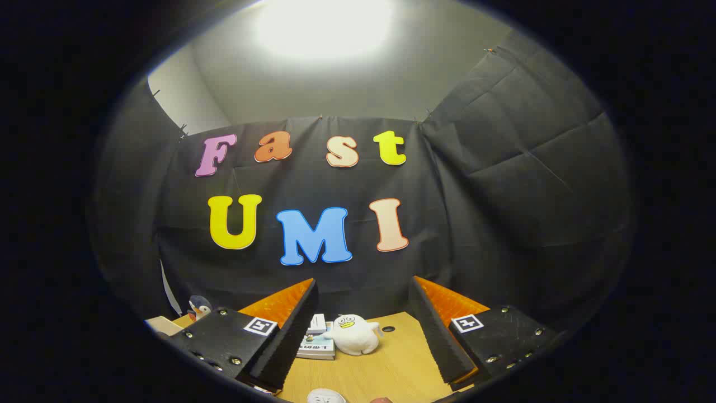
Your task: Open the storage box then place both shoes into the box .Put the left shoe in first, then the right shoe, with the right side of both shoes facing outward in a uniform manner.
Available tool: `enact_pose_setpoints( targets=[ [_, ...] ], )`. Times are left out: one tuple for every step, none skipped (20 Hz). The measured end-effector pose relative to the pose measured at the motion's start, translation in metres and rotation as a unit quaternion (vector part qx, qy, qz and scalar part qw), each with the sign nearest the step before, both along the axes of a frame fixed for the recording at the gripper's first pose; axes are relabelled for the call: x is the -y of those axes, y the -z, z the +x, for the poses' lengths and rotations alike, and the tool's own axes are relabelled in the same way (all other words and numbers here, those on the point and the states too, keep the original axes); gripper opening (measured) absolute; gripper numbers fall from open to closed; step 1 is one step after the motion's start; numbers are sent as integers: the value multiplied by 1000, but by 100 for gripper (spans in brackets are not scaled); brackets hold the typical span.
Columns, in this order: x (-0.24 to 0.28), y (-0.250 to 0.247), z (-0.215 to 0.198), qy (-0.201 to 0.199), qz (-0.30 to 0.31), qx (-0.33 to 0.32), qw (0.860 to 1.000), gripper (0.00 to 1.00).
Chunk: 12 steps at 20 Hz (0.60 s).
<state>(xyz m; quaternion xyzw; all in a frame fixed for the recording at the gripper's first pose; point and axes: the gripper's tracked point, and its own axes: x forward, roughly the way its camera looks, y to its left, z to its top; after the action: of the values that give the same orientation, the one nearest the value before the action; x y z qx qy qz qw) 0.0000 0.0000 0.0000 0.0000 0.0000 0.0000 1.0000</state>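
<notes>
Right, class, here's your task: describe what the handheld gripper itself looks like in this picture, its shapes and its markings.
The gripper has two long, wedge-shaped jaws that taper forward. Each sits on a blocky mount fastened with small shiny screws, and each mount carries a square black-and-white marker on top. The jaws stand open, gripping nothing.

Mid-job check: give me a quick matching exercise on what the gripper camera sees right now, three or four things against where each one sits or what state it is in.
Things:
1. white plush toy
2. penguin toy
3. books
4. gripper

Places or states:
A. at the far left of the wooden table, beyond the left finger
B. open, nothing between the fingers
C. stacked just left of the white plush toy
D. on the table ahead, seen between the fingers

Pairs: 1-D, 2-A, 3-C, 4-B
</notes>
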Motion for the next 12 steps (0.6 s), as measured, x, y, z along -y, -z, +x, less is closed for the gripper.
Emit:
enact_pose_setpoints(
  targets=[
    [-2, 0, -1, 0, -1, 0, 1000, 98],
    [-4, -1, -1, -1, -2, 1, 1000, 98],
    [-5, -2, -2, -2, -5, 2, 1000, 98],
    [-7, -3, -4, -4, -9, 2, 1000, 98],
    [-9, -3, -4, -4, -14, 3, 1000, 98],
    [-10, -5, -6, -5, -19, 4, 1000, 98],
    [-12, -6, -7, -6, -24, 5, 1000, 97],
    [-14, -6, -9, -7, -27, 6, 1000, 98],
    [-16, -6, -10, -9, -29, 7, 1000, 98],
    [-18, -6, -11, -11, -30, 8, 999, 98],
    [-20, -4, -11, -13, -30, 6, 999, 98],
    [-23, -1, -12, -16, -31, 4, 999, 98]
  ],
)
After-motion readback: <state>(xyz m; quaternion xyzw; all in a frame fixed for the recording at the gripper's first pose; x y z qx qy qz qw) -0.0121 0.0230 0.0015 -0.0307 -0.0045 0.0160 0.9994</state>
